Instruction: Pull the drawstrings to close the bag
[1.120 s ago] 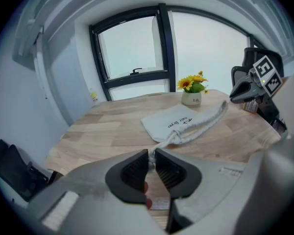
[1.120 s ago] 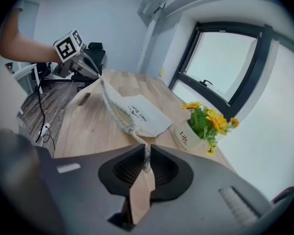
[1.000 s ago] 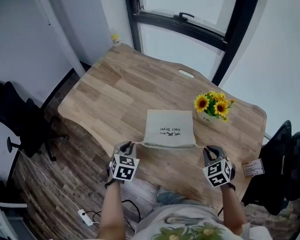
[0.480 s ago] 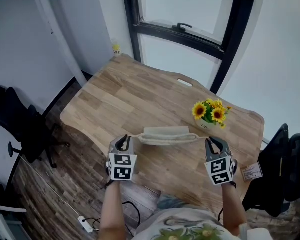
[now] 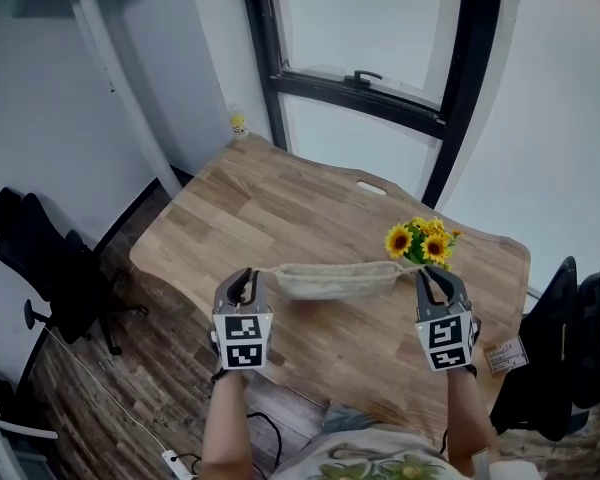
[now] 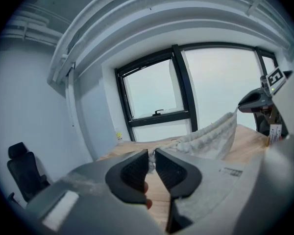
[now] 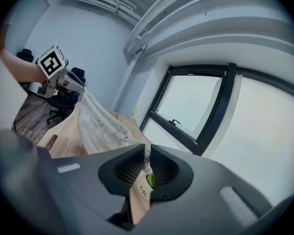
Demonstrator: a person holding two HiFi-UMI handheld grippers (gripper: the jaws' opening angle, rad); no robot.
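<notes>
The beige cloth drawstring bag (image 5: 335, 280) hangs in the air above the wooden table (image 5: 280, 203), stretched sideways between both grippers, its mouth gathered into a ruffled band. My left gripper (image 5: 248, 286) is shut on the left drawstring (image 6: 152, 153). My right gripper (image 5: 429, 282) is shut on the right drawstring (image 7: 146, 153). In the left gripper view the bunched bag (image 6: 213, 136) runs off to the right toward the other gripper. In the right gripper view the bag (image 7: 100, 124) stretches left toward the left gripper's marker cube.
A small pot of sunflowers (image 5: 418, 243) stands on the table just behind the bag's right end. A card (image 5: 503, 356) lies at the table's right edge. Black office chairs stand at the left (image 5: 40, 268) and right (image 5: 570, 338). A window is behind the table.
Both grippers have risen and drawn apart, lifting the bag off the table. Its flat body has bunched into a narrow gathered strip. The head view has tilted up.
</notes>
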